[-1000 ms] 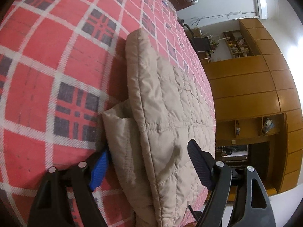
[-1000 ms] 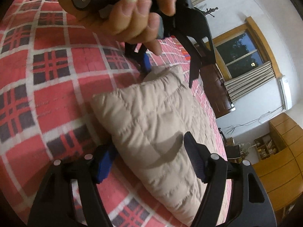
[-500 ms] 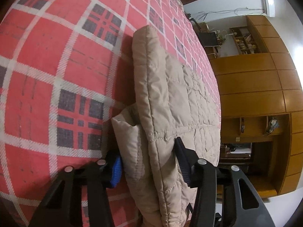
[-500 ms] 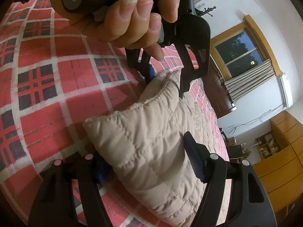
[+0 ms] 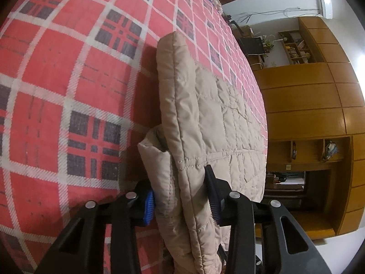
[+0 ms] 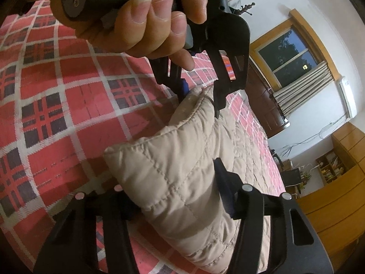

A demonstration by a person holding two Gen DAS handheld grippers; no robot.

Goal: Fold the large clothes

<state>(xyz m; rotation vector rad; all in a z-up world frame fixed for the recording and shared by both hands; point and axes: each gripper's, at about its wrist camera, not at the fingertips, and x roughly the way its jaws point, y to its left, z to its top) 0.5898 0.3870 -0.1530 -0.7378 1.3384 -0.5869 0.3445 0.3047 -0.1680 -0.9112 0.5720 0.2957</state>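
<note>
Two grippers pinch one edge of a beige quilted garment [image 5: 205, 118].

Left gripper [image 5: 180, 203] and right gripper [image 6: 180, 196], open a second ago, have closed on it over the red plaid bed [image 5: 68, 80]; lifting for a fold looks next.

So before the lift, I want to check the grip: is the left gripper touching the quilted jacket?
Touching. Left wrist view shows the left gripper pinching the quilted jacket.
</note>
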